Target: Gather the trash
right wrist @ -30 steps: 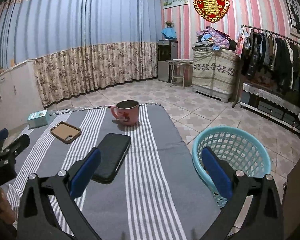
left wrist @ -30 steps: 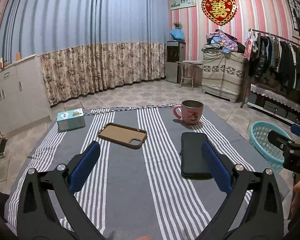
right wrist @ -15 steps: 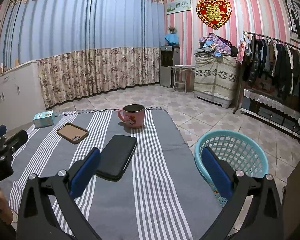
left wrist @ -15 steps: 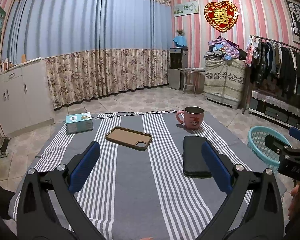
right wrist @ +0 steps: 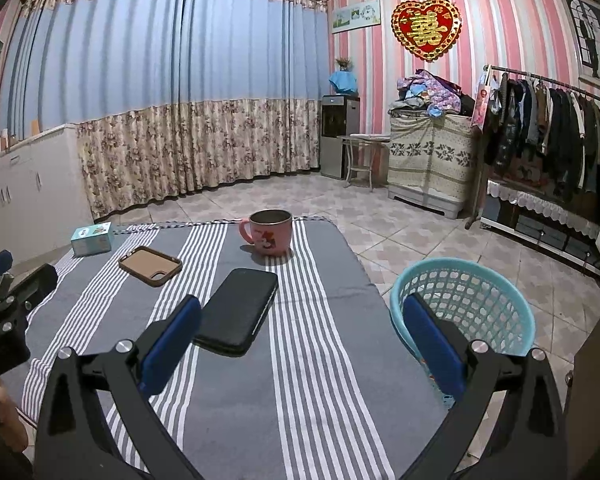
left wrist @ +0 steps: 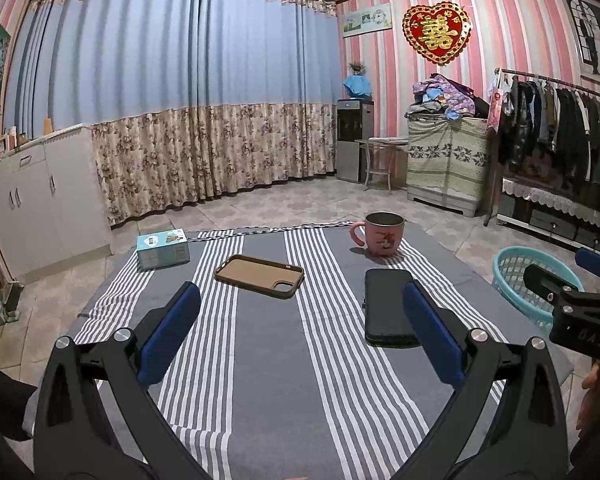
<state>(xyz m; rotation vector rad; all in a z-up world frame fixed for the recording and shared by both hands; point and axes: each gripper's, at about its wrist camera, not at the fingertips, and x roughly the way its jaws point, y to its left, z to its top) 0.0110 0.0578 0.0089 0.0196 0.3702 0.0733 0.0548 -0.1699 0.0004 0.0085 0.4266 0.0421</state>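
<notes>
Both grippers, left gripper and right gripper, spread wide, empty. Likely trash: small box, bench far-left corner. Judged light, crushable cardboard; best gripped across short sides.

Black phone: the near right corner is hiding behind the left tool's right finger
Basket: the near rim is disappearing behind the right tool's right finger
Right tool in the left view: the picture's edge is cutting it off
Hand: only a sliver is showing at the right edge
Box: its print is staying too small to read
Counter: the near edge is running out of frame
</notes>
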